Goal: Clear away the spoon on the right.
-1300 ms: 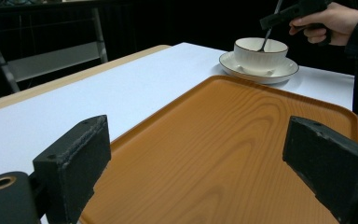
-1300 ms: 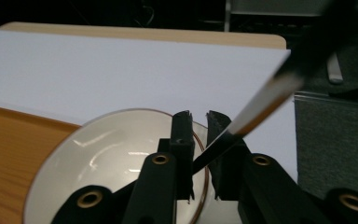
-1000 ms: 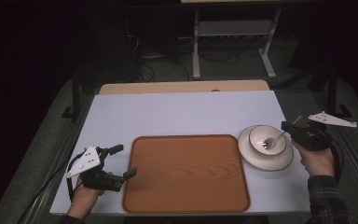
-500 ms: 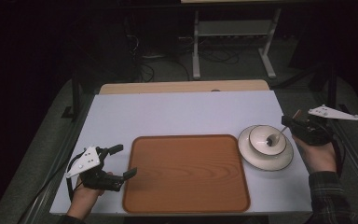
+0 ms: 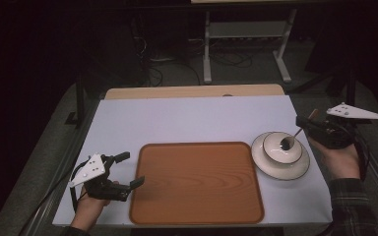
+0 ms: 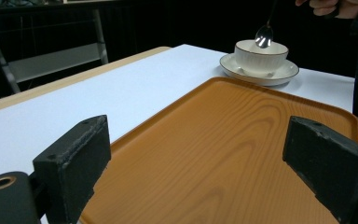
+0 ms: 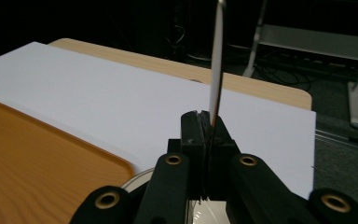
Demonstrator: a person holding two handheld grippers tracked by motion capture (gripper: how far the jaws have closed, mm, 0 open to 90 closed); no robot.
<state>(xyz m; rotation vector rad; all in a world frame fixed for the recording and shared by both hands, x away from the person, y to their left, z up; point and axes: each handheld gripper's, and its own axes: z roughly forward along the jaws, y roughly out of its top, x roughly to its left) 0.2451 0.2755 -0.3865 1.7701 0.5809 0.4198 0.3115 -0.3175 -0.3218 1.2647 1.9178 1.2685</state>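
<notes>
In the high view, the person's right hand (image 5: 342, 160) comes in from about 4 o'clock on the table, wrist bent so that the right gripper (image 5: 309, 123) sits just off the table's right edge, aimed toward 9 o'clock. Its jaws are pinched tight on the handle of a spoon (image 5: 292, 138); in the right gripper view the thin metal handle (image 7: 216, 60) rises straight up out of the closed pads. The spoon slopes down from the gripper, and its dark bowl end hangs over the white bowl (image 5: 281, 147); whether it touches the bowl's inside cannot be told.

The bowl is white with a thin dark rim line and stands on a matching white saucer (image 5: 300, 169), at about 3 o'clock on the white tabletop (image 5: 197, 120), just beside the right edge of the wooden tray (image 5: 197, 182).

The left hand (image 5: 89, 206) enters from 7 o'clock, holding the left gripper (image 5: 128, 169) low beside the tray's left edge. Its jaws stand wide apart, holding nothing; in the left gripper view they frame the tray's orange-brown grain (image 6: 223, 149).
</notes>
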